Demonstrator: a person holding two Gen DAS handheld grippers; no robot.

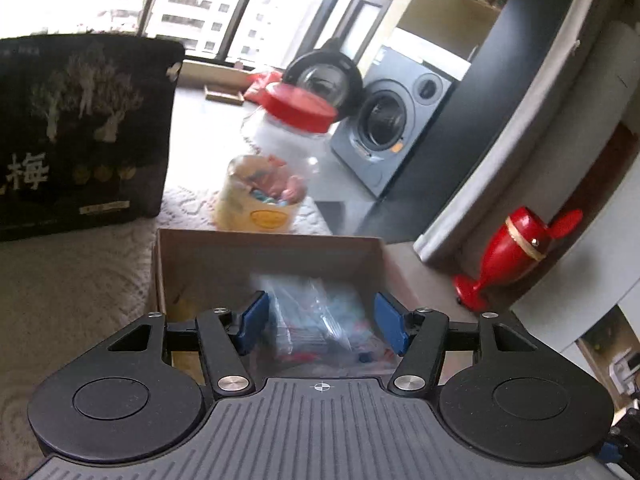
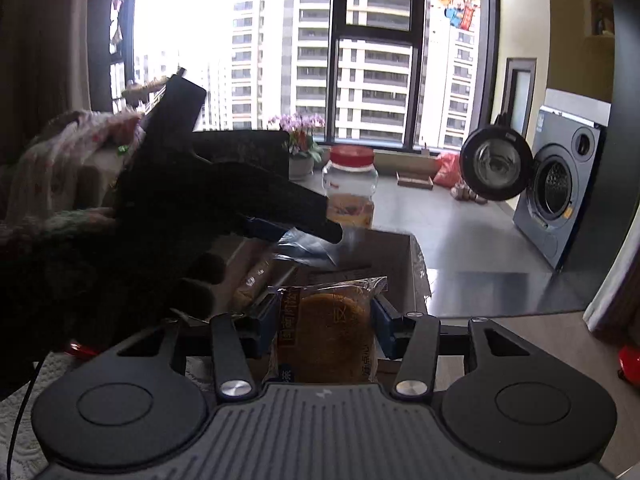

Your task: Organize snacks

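Looking along the left gripper (image 1: 320, 322), its blue pads (image 1: 253, 320) stand wide apart with a clear snack bag (image 1: 316, 320) between them; the blur hides whether they touch it, so a grip cannot be confirmed. The bag sits over the open cardboard box (image 1: 256, 252). Beyond the box stands a red-lidded jar (image 1: 280, 152) of sweets, with a black bag (image 1: 80, 136) to its left.

From the right wrist view, the right gripper (image 2: 326, 324) is closed about halfway, both pads pressing a wrapped round pastry (image 2: 328, 328), held above the box (image 2: 400, 264). The left gripper (image 2: 280, 232) reaches in from the left, clear bag (image 2: 304, 248) at its tip.
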